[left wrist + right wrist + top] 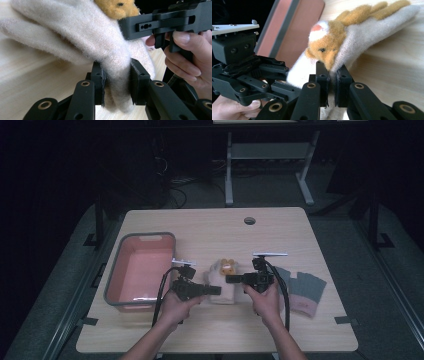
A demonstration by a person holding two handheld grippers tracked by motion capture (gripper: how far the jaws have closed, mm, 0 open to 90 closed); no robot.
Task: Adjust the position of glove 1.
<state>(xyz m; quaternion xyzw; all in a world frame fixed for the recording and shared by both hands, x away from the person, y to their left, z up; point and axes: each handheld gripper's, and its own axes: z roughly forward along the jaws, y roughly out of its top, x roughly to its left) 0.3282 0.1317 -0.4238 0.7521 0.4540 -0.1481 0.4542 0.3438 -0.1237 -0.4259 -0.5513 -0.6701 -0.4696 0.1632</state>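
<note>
Clearly mid-lift: cream fluffy glove [222, 282] with an orange bear patch [329, 47], hanging between both grippers just above the table [210, 330]. Left gripper [116, 83] clamped on one edge of the knit, pads [100, 80] squeezing a thick fold. Right gripper [332, 82] pinched nearly together on the opposite edge, right under the bear patch, pads [323, 75] biting only a thin lip of fabric. Glove fingers drooping away beyond the left jaws, toward the wood.

To do this well: keep both grips firm and level, raise evenly, avoid pulling the hands apart hard enough to slip the thin edge out of the right jaws. Probably bound for the pink bin [140, 270], just outside the left gripper, so carry sideways only once the dangling fingers clear its rim. A second, grey-and-pink glove [302, 292] just beyond the right gripper, flat on the table, untouched; best kept clear of the trailing cable.
</note>
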